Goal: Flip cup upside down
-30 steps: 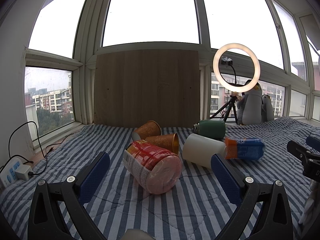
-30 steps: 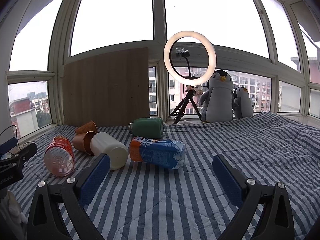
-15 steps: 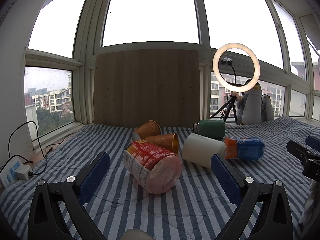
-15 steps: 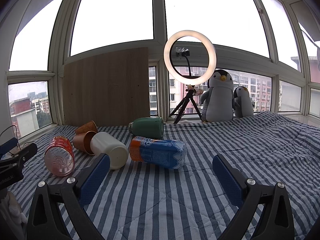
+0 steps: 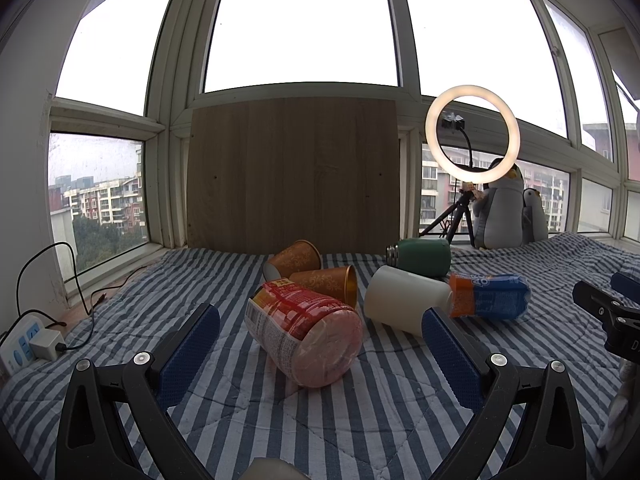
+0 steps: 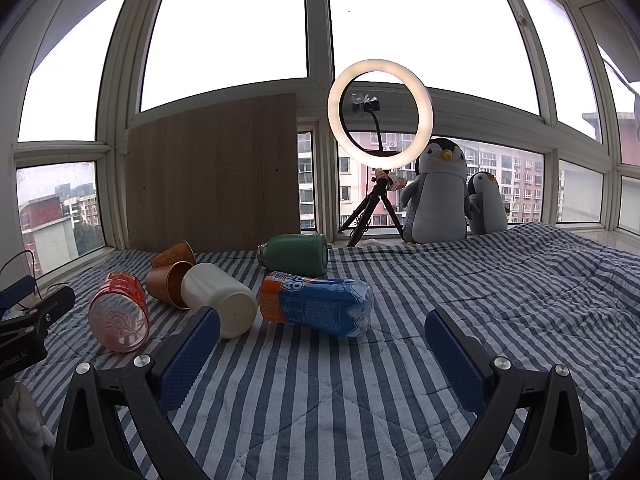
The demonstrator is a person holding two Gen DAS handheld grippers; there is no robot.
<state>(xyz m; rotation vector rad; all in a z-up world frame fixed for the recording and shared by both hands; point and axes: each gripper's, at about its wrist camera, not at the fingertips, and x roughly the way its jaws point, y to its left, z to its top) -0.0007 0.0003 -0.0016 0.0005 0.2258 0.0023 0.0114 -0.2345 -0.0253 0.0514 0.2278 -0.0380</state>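
The right tool (image 6: 322, 344) is wide open above the striped blanket (image 6: 480, 288). A blue bottle (image 6: 316, 306), white cup (image 6: 220, 298) and pink jar (image 6: 120, 312) lie on their sides.

Rear copper cup (image 5: 293, 258): mouth hidden behind the red jar (image 5: 304, 332). Front copper cup (image 6: 168, 280): rim partly covered by the white cup (image 6: 218, 300). Green flask (image 5: 420, 258): lower side masked by that white cup. Jar label text too small to read. Power strip (image 5: 18, 354) cut off at the 9 o'clock edge.
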